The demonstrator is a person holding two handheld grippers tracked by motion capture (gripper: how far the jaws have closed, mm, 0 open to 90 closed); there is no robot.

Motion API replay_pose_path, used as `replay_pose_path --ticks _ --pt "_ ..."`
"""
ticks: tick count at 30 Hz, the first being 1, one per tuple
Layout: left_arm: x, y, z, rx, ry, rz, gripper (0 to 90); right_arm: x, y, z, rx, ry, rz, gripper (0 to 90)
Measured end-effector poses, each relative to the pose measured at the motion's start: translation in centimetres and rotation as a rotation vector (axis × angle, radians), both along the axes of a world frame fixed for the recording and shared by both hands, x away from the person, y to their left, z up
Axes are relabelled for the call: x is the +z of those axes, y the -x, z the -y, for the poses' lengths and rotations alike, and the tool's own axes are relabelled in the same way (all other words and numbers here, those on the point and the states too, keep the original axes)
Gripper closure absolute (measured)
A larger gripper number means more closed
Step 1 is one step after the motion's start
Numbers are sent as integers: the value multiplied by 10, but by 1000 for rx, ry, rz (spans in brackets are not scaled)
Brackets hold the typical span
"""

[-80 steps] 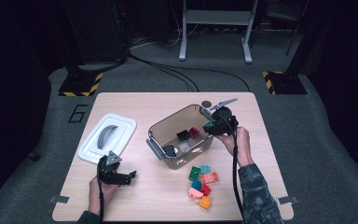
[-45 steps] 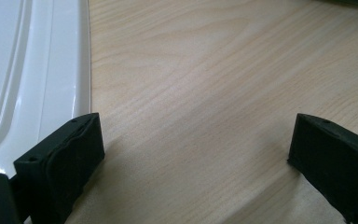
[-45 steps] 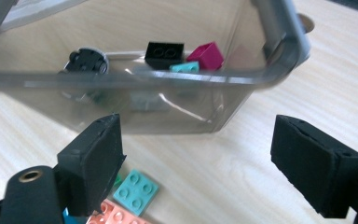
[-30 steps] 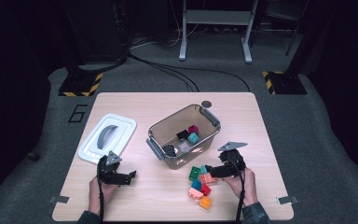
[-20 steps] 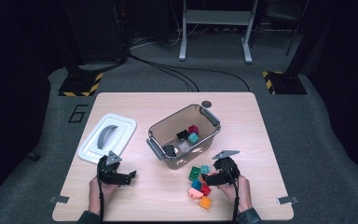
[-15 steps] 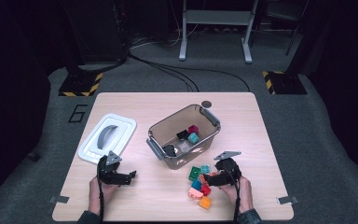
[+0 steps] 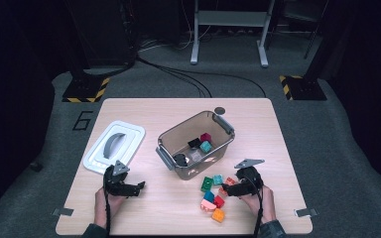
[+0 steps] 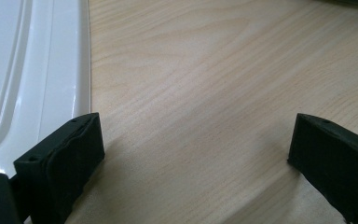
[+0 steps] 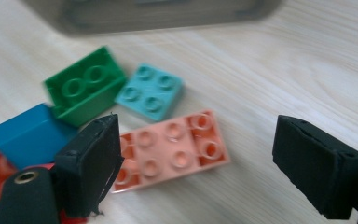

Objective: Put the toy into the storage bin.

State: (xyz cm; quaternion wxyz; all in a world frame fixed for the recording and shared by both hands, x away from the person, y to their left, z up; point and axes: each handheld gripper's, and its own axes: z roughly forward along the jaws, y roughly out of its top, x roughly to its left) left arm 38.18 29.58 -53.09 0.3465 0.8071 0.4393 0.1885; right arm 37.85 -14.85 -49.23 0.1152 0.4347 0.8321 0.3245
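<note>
the right gripper is low over the loose bricks near the table's near edge, just in front of the grey bin. its jaws stand wide apart and have just been opening a little; they grip nothing. in the right gripper view the salmon-pink eight-stud brick lies flat on the wood between them, closer to the left jaw, no pad pressing on it. a teal four-stud brick and a green brick sit just beyond it, a blue brick beside the green one. the left gripper rests near the near-left corner, jaws wide open over bare wood, next to the white lid.
</note>
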Motion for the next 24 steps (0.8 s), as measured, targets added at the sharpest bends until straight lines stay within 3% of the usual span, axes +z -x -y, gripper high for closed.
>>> replay_pose_path --ticks 2,6,11,24 --pt "0 0 0 0 0 1 30 0 1 -5 37 15 -8 131" --pt "0 0 0 0 0 0 30 -5 0 -12 58 53 -34 144" --pt "0 0 0 0 1 1 30 -6 -2 -14 95 68 -45 192" --pt "0 0 0 0 1 1 31 -7 -5 -24 113 159 -60 242"
